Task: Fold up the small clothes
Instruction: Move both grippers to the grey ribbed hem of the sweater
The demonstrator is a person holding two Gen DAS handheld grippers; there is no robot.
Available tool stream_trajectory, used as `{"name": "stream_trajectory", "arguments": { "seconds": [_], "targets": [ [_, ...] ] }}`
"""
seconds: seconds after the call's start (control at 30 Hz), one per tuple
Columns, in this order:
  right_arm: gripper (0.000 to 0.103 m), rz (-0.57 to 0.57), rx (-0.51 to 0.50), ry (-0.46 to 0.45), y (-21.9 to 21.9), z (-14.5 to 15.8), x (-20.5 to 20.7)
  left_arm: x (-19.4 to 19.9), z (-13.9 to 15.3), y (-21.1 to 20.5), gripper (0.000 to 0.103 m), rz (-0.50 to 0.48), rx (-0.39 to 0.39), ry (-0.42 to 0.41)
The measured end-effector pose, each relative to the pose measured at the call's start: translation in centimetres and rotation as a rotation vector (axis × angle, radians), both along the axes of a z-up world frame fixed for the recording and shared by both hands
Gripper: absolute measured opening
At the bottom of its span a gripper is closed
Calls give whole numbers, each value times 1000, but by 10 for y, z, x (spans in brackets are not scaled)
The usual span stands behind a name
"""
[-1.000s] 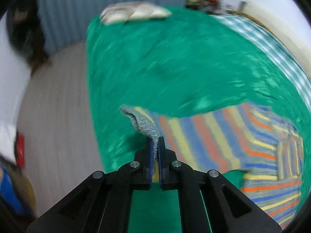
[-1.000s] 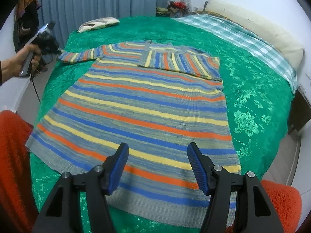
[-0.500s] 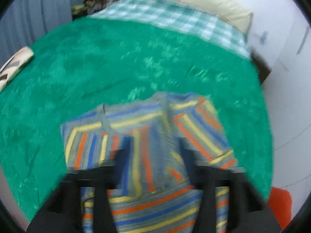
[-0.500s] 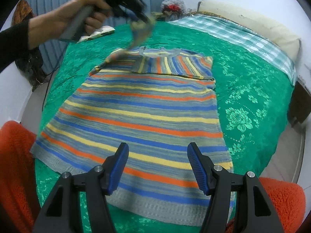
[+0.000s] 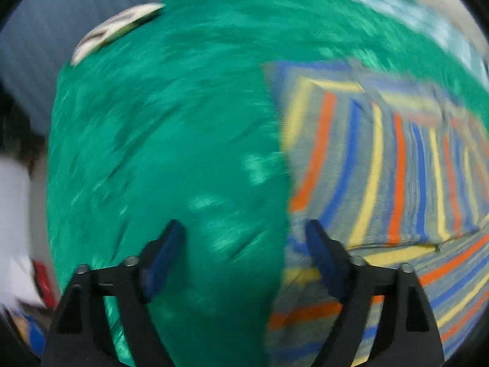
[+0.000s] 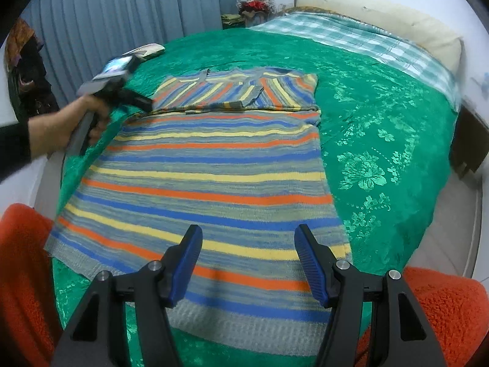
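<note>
Striped sweater (image 6: 211,165) flat on green bedspread (image 6: 382,128), hem nearest right camera, both sleeves folded across chest. Left gripper (image 5: 244,253) over bedspread at sweater's left edge, jaws opening, fingers spread, nothing between them; view blurred. Right gripper (image 6: 247,260) above hem, fingers spread, holding nothing. Person's left hand (image 6: 70,125) grips left tool's handle beside shoulder area.
</note>
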State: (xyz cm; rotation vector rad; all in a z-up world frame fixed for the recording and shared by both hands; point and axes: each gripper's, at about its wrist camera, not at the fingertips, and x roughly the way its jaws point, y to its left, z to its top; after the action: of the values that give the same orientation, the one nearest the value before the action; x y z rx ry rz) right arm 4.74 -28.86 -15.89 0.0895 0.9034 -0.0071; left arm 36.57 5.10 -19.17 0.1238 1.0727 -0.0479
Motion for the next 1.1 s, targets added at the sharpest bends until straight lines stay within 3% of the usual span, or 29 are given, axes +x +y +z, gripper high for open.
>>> {"name": "stream_trajectory", "arguments": {
  "seconds": [0.1,0.2,0.37,0.43,0.57,0.67,0.87,1.1],
  "targets": [
    [63,-3,-1,19,-1,-4,3,-13,16,10,84,-3,-53,-24],
    [63,-20,7,25,-7,-2,9,-44,36,3,85,-76,-124,-52],
    [65,-25,27,77,-23,2,33,-137,42,-43,91,-284,-214,-3],
    [65,10,12,109,-20,0,44,-170,33,-58,91,-340,-208,34],
    [65,61,75,243,-14,-21,49,-238,-8,-76,91,-388,-106,163],
    [66,72,-60,304,-3,-37,25,-278,-18,-63,94,-360,-50,130],
    [69,7,-106,334,-2,-41,-21,-294,-21,-42,96,-290,-96,155],
    [73,6,-196,326,11,-43,-23,-289,-25,-46,97,-281,-88,150]
  ]
}}
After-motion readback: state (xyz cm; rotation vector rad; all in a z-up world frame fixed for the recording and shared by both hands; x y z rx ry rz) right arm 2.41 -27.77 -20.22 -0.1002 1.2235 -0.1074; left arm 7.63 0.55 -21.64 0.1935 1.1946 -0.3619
